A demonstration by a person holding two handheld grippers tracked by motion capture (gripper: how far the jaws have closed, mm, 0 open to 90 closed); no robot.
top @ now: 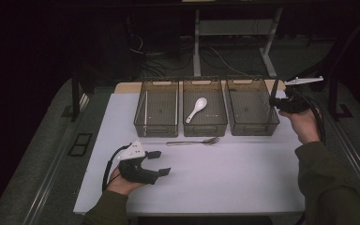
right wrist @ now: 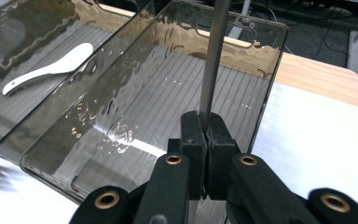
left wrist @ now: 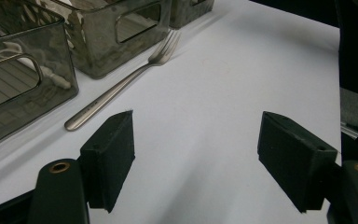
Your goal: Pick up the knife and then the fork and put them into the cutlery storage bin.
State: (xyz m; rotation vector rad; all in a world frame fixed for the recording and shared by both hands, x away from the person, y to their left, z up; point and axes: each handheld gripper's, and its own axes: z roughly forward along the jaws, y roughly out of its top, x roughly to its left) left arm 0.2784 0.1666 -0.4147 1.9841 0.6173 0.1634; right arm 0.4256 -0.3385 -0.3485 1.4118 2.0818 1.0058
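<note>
Right claw (right wrist: 206, 135): I see it clamped tight on a thin grey metal utensil handle (right wrist: 214, 56) that stands up between the pads; which utensil it is I cannot tell.
Right claw place: in the high view it sits over the right edge of the right bin (top: 252, 107), raised off the surface (top: 225, 173).
Right bin: in the right gripper view the handle rises in front of its ribbed floor; nothing lies in the part I can see.
Left claw (top: 161, 162): I read it as open, jaws spread wide, nothing between the pads, only bare white surface.
Left claw place: low at the near-left of the surface, pointing right, well apart from the bins.
Fork (top: 193, 141): flat on the surface just in front of the middle bin (top: 205, 123), tines to the right in the high view.
Fork, left gripper view: beyond the left claw, handle end nearer.
White spoon (top: 196, 109): lying inside the middle bin.
Left bin (top: 157, 108): a thin rod lies along its left wall.
</note>
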